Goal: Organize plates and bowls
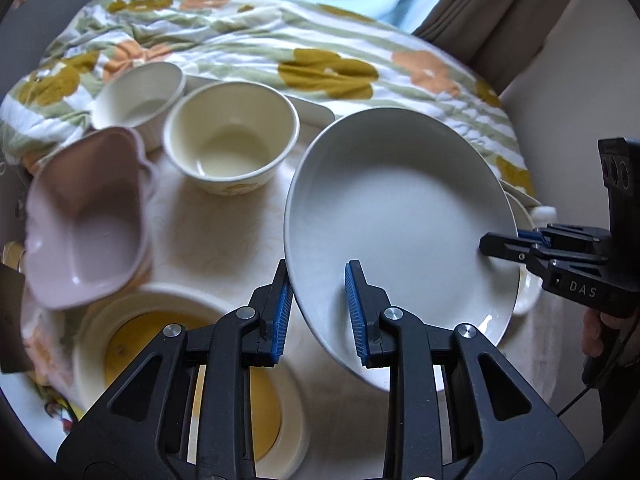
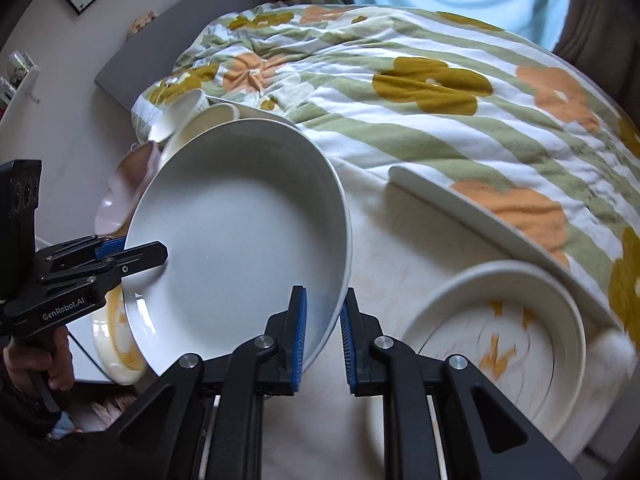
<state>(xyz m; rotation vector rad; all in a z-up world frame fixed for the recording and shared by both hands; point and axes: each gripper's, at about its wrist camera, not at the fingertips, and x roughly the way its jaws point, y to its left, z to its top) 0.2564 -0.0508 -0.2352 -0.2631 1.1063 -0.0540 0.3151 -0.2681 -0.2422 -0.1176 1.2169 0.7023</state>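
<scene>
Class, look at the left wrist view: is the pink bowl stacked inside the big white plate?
No. The pink bowl sits tilted at the far left, apart from the white plate, whose inside is bare.

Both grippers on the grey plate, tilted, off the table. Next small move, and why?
Probably carry it level toward the patterned plate at the right and lower it there. Both the left gripper and right gripper clamp opposite rims of the grey plate, so it is secure. Bowls crowd the left side, while that plate looks like the only open stacking spot.
</scene>
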